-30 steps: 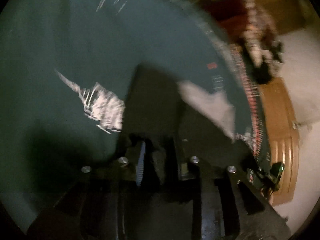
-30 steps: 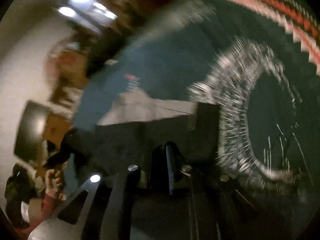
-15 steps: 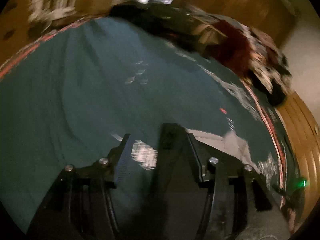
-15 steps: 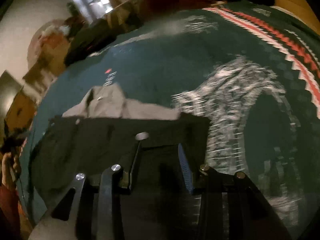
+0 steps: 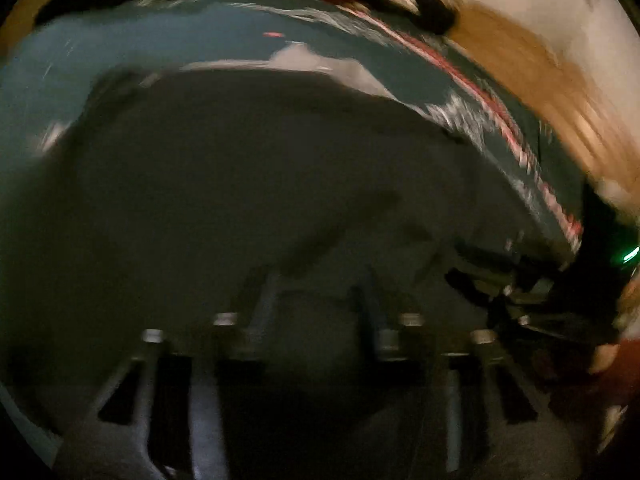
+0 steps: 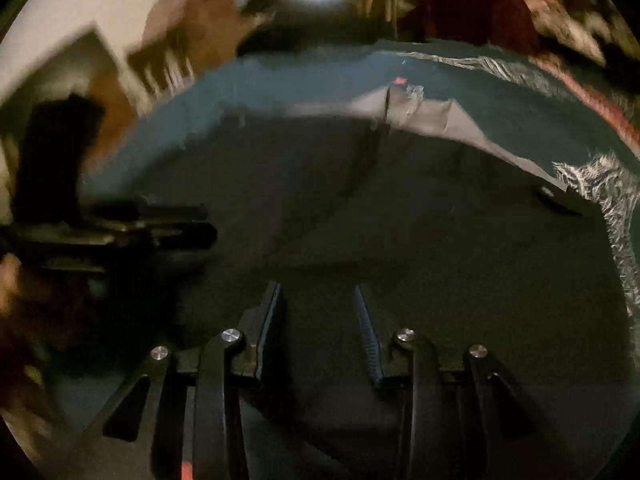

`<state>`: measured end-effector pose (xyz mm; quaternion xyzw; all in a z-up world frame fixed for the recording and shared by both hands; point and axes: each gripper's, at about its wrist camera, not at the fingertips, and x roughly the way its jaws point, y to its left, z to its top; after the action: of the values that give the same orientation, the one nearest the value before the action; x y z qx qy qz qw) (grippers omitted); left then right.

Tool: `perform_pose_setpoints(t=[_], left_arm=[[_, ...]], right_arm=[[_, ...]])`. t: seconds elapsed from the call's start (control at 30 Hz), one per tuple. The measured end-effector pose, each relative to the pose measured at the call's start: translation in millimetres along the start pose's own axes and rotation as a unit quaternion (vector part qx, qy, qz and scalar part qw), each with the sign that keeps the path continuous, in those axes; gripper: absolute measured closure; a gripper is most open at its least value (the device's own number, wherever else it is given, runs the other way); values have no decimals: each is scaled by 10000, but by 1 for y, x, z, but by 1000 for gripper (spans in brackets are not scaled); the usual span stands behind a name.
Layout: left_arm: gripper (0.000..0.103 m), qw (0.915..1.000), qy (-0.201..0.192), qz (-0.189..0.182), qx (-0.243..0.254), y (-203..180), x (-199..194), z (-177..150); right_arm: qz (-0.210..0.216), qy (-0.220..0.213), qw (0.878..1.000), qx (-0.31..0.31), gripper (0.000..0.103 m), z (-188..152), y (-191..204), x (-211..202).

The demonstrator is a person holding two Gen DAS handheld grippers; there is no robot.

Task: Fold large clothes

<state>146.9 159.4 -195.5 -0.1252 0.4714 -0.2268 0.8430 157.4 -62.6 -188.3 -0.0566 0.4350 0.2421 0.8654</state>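
Both tools, left (image 5: 320, 300) and right (image 6: 318, 312), are spread above the dark garment (image 6: 360, 200), which lies flat on the teal cloth (image 6: 280, 80). I should pinch its 12 o'clock edge evenly.

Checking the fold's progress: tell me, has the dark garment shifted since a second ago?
Yes. The dark garment now spreads flat across the teal blanket; earlier it covered much less of it.

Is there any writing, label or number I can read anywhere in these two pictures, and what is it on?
None can be read.
Small red mark on the teal blanket: too small and blurred to tell if it is writing.
Dark garment: no print or label visible.
White pattern on the blanket: decoration, not letters.
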Motion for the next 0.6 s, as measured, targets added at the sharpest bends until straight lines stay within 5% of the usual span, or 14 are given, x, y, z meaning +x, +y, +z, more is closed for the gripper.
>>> perform_pose_setpoints(t=[0.17, 0.2, 0.23, 0.27, 0.3, 0.4, 0.47, 0.6], left_arm=[[91, 9878, -615, 398, -1371, 87, -67, 1], [85, 9835, -725, 482, -1583, 103, -82, -1], [77, 9755, -816, 1075, -1739, 112, -97, -4], [60, 9690, -888, 1423, -1814, 120, -112, -8], [55, 9630, -1033, 1594, -1913, 124, -128, -12], [49, 9550, -1332, 2010, -1729, 103, -160, -27], [37, 9539, -1422, 2240, -1407, 76, -159, -36], [30, 9620, -1267, 2272, -834, 31, -117, -47]], right_arm=[[-400, 57, 9980, 476, 62, -35, -48, -10], [-453, 53, 9970, 624, 62, -40, -62, -18], [-574, 77, 9957, 717, 62, -45, -73, -25], [-822, 131, 9937, 755, 58, -49, -83, -36], [-1004, 147, 9919, 764, 55, -50, -88, -44], [-1486, 25, 9848, 900, 52, -59, -92, -82], [-1591, -130, 9824, 970, 39, -67, -85, -104], [-1557, -137, 9833, 930, 26, -95, -50, -116]])
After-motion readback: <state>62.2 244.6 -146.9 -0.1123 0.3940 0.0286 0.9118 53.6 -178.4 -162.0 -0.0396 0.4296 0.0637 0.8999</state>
